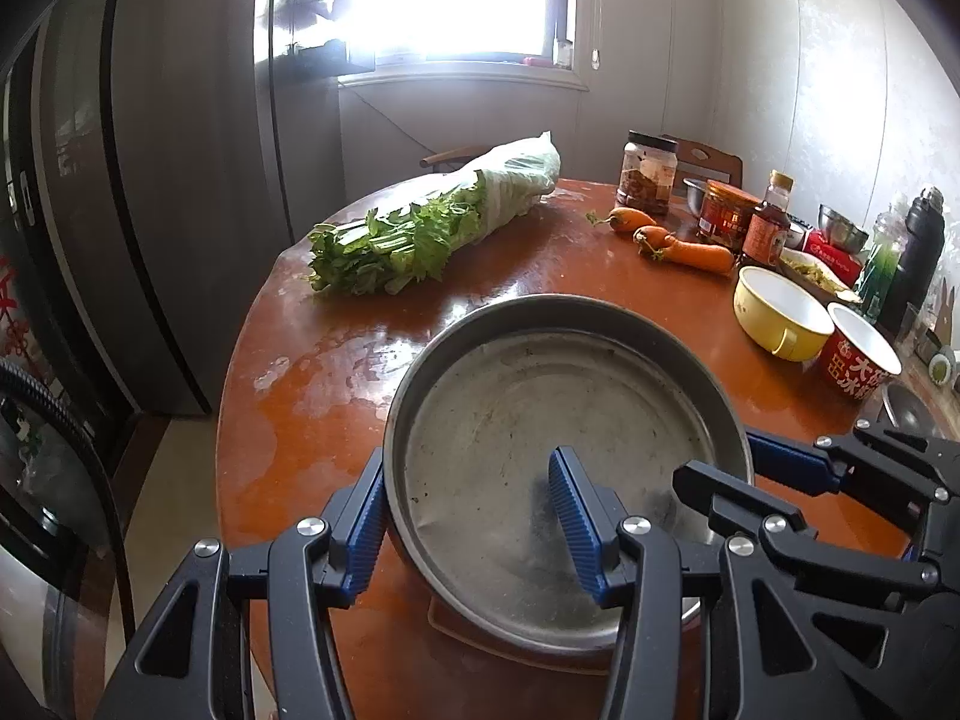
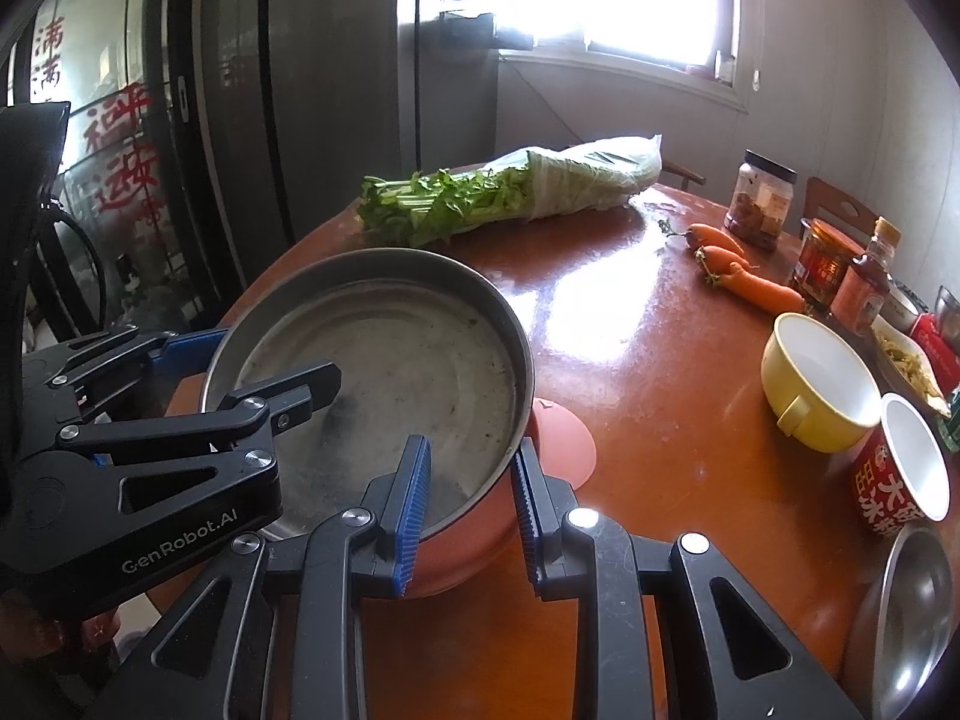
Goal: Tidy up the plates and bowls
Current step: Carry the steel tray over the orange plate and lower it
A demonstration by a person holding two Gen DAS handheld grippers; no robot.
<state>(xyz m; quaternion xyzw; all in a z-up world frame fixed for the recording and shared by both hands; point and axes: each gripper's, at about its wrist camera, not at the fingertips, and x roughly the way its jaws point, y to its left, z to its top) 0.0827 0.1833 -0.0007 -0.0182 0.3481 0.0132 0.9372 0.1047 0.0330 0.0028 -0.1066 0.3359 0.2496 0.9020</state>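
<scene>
1. A round metal plate [image 1: 558, 438] with a raised rim sits at the near edge of the brown surface [image 1: 336, 372], stacked on an orange bowl [image 2: 462, 546]. A flat orange piece [image 2: 564, 444] pokes out just beside that bowl on the right.

2. The left gripper [image 1: 474, 516] straddles the plate's left rim: one blue finger is outside the wall, the other inside over the plate floor. The fingers are still fairly wide and I cannot tell whether they pinch the rim.

3. The right gripper [image 2: 471, 510] straddles the right side the same way, with one finger inside the plate and one outside against the orange bowl's wall. The gap looks narrow, but a firm clamp is not certain.

4. Well apart to the right stand a yellow bowl [image 1: 780, 312] with a handle and, touching or just beside it, a red printed cup-bowl [image 1: 861, 354]. A steel bowl [image 2: 906, 618] lies nearer the right gripper.

5. Celery in a bag [image 1: 432, 222], carrots [image 1: 678, 243] and jars [image 1: 648, 171] fill the far side.

6. Judging by this, the organizing is partway at best: one plate-on-bowl stack exists, while the yellow, red and steel bowls are not yet gathered.
</scene>
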